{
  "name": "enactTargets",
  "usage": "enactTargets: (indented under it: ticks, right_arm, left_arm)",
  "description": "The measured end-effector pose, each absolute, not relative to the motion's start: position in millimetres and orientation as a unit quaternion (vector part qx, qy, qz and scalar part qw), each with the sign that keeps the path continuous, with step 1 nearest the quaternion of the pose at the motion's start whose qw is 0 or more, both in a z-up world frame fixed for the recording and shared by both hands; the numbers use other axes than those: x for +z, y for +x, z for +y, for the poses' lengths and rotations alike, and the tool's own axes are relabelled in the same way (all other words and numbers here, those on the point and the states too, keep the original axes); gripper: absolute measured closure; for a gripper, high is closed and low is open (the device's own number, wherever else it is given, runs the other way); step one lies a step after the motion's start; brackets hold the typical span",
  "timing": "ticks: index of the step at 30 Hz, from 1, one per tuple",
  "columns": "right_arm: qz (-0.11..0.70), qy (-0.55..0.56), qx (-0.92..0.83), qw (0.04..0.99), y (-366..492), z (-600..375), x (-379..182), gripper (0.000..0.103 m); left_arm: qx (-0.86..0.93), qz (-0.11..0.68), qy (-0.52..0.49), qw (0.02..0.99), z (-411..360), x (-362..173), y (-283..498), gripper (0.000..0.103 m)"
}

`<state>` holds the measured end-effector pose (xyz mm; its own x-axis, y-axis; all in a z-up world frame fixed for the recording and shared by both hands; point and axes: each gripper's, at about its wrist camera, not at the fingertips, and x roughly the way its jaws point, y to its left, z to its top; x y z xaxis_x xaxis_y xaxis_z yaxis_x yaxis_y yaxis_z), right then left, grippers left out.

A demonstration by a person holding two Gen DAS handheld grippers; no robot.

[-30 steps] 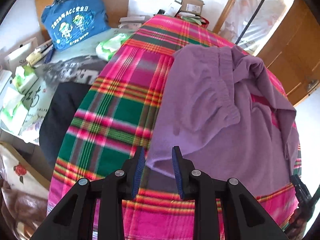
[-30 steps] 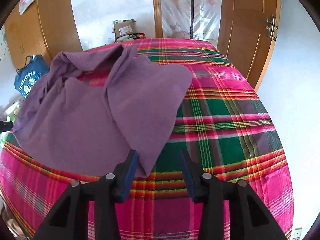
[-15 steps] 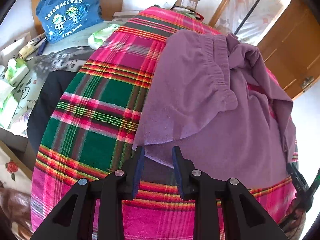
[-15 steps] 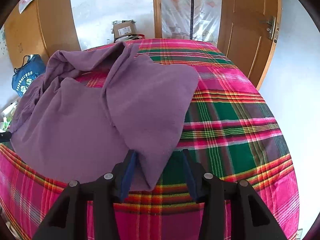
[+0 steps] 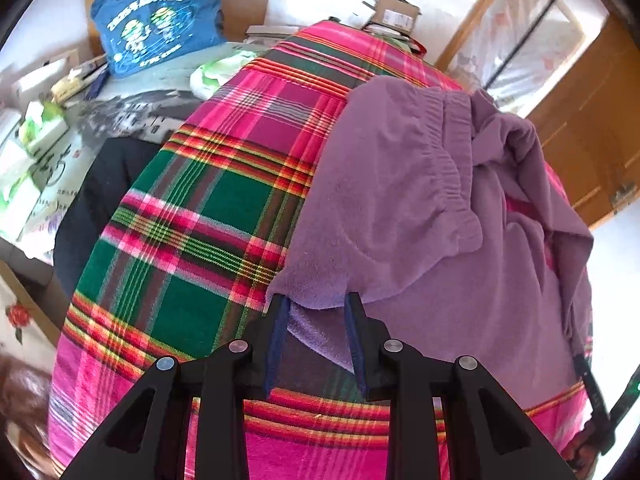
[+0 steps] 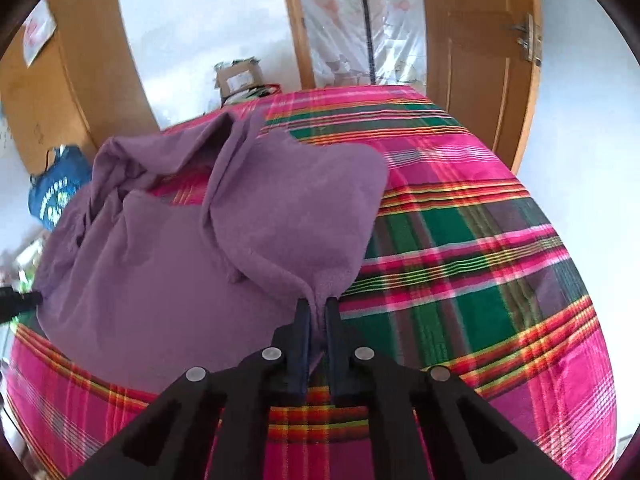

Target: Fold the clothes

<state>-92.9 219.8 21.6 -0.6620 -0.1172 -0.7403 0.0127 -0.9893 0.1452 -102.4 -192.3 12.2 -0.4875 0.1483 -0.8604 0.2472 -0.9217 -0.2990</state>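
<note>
A purple fleece garment [image 5: 400,208] with an elastic waistband lies rumpled on a pink and green plaid cloth [image 5: 192,232]. My left gripper [image 5: 316,300] is open, its fingers on either side of the garment's near left corner, with the cloth edge between them. In the right wrist view the same purple garment [image 6: 192,264] spreads to the left. My right gripper [image 6: 316,304] is shut on the garment's near right corner, pinching a fold of fleece. The left gripper's tip [image 6: 16,302] shows at the far left edge of that view.
The plaid cloth [image 6: 480,248] covers a table. To the left, a side surface holds a blue printed bag [image 5: 156,16], tissue packs [image 5: 40,124] and papers. A cardboard box [image 6: 238,78] sits beyond the far edge. A wooden door [image 6: 484,52] stands at the right.
My right gripper has gone from open around the garment's corner to shut on it. My left gripper has slid forward so the garment's left corner lies between its open fingers.
</note>
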Motion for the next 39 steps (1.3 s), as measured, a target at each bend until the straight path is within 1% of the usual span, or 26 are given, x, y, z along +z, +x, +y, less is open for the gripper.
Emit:
enactTargets:
  ticks: [3,4,5,6,7,8,21,24,27,28,29,30,31,32,34,38,39]
  right_arm:
    - [-0.079,0.401,-0.912,0.042,-89.5,227.0,26.3,0.097]
    - [-0.079,0.395,-0.914,0.042,-87.7,227.4,28.8,0.097]
    - [-0.078,0.390,-0.917,0.042,-85.9,227.8,31.3,0.097]
    - [-0.076,0.386,-0.918,0.042,-85.1,227.6,33.2,0.097]
    - [-0.074,0.382,-0.920,0.039,-83.7,228.0,35.4,0.097]
    - [-0.074,0.379,-0.921,0.038,-82.6,228.7,37.7,0.097]
    - [-0.091,0.346,-0.934,0.013,-59.7,256.3,55.4,0.097]
    - [-0.091,0.337,-0.937,0.006,-52.5,261.6,60.3,0.097]
    - [-0.092,0.340,-0.936,0.002,-49.9,264.5,59.2,0.097]
    - [-0.092,0.343,-0.935,0.001,-49.5,264.6,57.9,0.097]
    - [-0.092,0.345,-0.934,0.000,-49.0,264.8,56.6,0.097]
    - [-0.092,0.348,-0.933,0.000,-48.6,265.0,55.3,0.097]
    - [-0.092,0.350,-0.932,-0.001,-48.2,265.2,54.0,0.097]
    - [-0.092,0.350,-0.932,-0.001,-47.0,264.0,53.8,0.097]
    - [-0.093,0.349,-0.932,-0.001,-46.3,262.9,53.2,0.097]
    - [-0.095,0.351,-0.932,-0.001,-44.4,264.3,53.3,0.097]
    - [-0.093,0.352,-0.931,-0.001,-44.4,264.4,52.7,0.097]
  left_arm:
    - [-0.840,0.191,0.506,0.039,-189.0,11.8,-103.7,0.074]
    - [-0.841,0.187,0.505,0.041,-186.7,12.4,-103.1,0.078]
    - [-0.841,0.186,0.506,0.042,-185.3,12.4,-102.4,0.089]
    - [-0.841,0.186,0.506,0.042,-184.3,12.3,-101.9,0.093]
    - [-0.840,0.189,0.506,0.041,-184.3,12.4,-100.8,0.094]
    - [-0.840,0.195,0.505,0.039,-184.8,12.9,-99.3,0.097]
    - [-0.848,0.235,0.476,0.011,-177.4,28.6,-65.5,0.100]
    - [-0.848,0.232,0.477,0.014,-175.2,28.1,-60.2,0.101]
    - [-0.859,0.204,0.469,0.028,-168.8,29.2,-58.5,0.101]
    - [-0.865,0.193,0.463,0.026,-164.6,31.6,-58.3,0.100]
    - [-0.870,0.181,0.457,0.023,-159.9,34.5,-57.8,0.094]
    - [-0.877,0.164,0.451,0.025,-156.3,37.4,-59.7,0.085]
    - [-0.885,0.139,0.443,0.031,-150.3,41.1,-60.7,0.081]
    - [-0.894,0.114,0.431,0.035,-143.6,44.9,-61.1,0.075]
    - [-0.902,0.084,0.423,0.024,-131.9,49.5,-64.7,0.073]
    - [-0.897,0.063,0.437,-0.019,-115.0,46.4,-83.5,0.066]
    - [-0.895,0.053,0.443,-0.019,-111.6,43.7,-88.1,0.066]
